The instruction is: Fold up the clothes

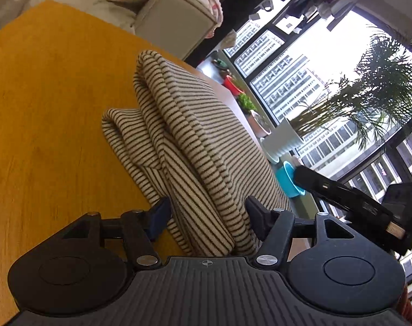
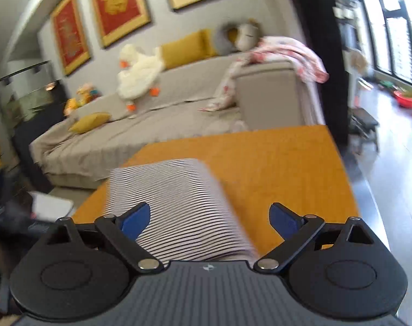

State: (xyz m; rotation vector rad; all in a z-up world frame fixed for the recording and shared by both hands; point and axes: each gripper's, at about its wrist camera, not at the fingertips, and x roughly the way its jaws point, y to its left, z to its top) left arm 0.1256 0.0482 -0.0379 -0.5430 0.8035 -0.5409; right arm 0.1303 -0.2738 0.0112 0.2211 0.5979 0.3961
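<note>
A cream garment with thin dark stripes lies folded in thick layers on the orange table. My left gripper is open, its two fingers either side of the garment's near folded edge, which fills the gap between them. In the right wrist view the same striped garment is blurred and lies on the orange table. My right gripper is open above the garment's near edge and holds nothing. The right gripper's black body shows at the right of the left wrist view.
A beige sofa stands beyond the table with a pink floral cloth over its arm, yellow cushions and a white plush duck. Large windows, a potted palm and a turquoise bowl are to the right.
</note>
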